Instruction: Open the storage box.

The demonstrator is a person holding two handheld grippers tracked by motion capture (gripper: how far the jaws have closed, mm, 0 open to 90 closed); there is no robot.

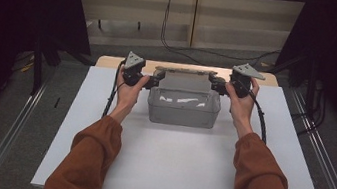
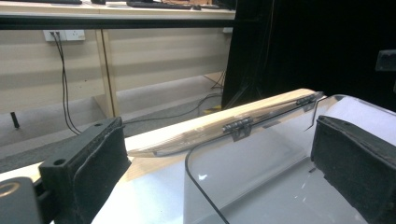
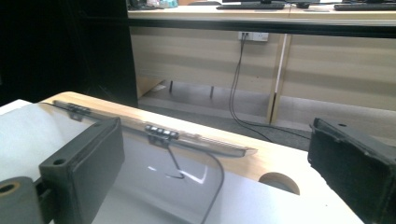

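A clear plastic box stands at the back middle of the white tabletop. Its clear hinged lid is raised at the far rim. My left gripper is at the lid's left end and my right gripper at its right end. In the left gripper view the left gripper is open, jaws wide on either side of the lid's rounded corner, with black hinges beyond. The right gripper is open too, and the lid's other corner lies between its jaws.
A wooden strip runs along the table's far edge, with a round hole near its right end. Black curtains hang at both sides. Cables trail on the floor behind. Metal rails flank the table.
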